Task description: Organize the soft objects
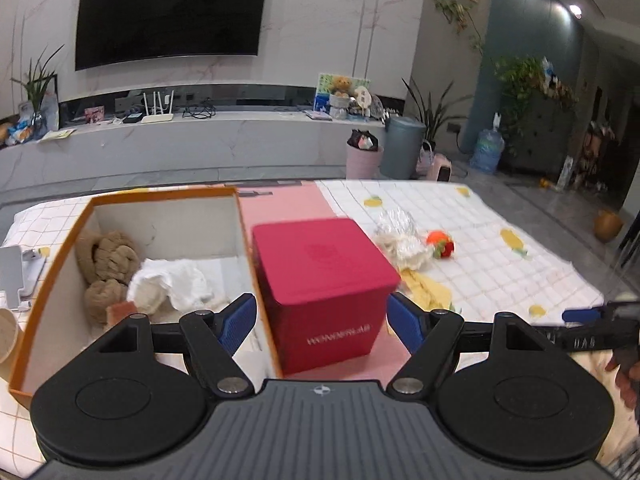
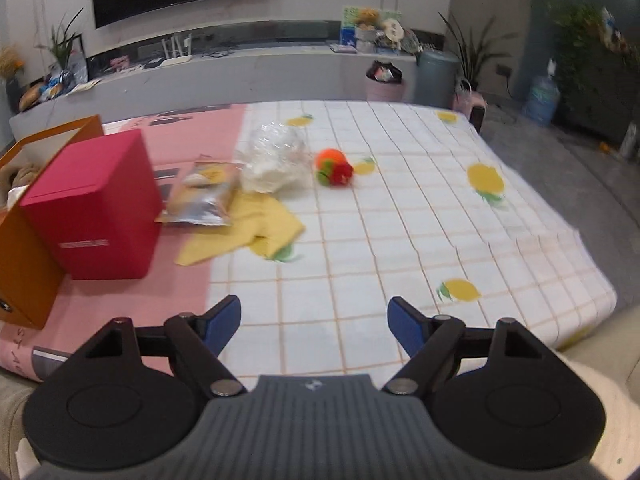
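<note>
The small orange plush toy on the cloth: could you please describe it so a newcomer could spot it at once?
Start at the red box; right of it lie a yellow cloth and crinkled clear plastic bag. Just past the bag sits the plush toy, the only round orange, red and green thing there.

A closed box point(image 1: 324, 288) stands right of the open box point(image 1: 52, 280) holding towels point(image 1: 108, 264), toys point(image 2: 334, 168) farther right.

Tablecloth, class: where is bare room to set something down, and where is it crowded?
Free: the checked tablecloth right of the orange plush toy and ahead of the right tool. Crowded: between the red box and the toy, where the foil packet, plastic bag and yellow cloth lie.
</note>
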`<state>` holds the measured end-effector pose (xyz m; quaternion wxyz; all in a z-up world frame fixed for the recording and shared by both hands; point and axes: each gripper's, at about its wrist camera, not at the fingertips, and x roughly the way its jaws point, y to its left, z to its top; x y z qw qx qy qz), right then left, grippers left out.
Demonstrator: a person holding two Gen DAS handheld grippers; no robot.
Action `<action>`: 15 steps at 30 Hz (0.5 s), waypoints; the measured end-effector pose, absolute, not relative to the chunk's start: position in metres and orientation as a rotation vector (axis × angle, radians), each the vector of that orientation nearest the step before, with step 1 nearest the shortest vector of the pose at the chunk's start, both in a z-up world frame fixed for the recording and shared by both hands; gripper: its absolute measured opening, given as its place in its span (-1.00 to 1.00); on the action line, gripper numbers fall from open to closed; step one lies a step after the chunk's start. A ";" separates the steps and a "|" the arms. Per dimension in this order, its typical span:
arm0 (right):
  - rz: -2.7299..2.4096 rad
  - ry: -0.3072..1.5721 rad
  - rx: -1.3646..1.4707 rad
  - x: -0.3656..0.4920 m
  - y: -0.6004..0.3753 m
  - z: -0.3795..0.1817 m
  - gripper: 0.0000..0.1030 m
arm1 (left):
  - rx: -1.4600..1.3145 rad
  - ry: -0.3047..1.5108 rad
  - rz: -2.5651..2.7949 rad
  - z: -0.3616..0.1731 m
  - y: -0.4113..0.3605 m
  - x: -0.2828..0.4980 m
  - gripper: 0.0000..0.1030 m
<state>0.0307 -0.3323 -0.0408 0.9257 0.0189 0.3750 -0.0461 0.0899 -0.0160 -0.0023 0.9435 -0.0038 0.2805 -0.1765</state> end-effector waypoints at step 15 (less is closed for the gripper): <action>0.031 0.734 -0.008 0.136 -0.300 -0.099 0.95 | 0.071 0.623 -0.434 -0.063 -0.074 0.081 0.69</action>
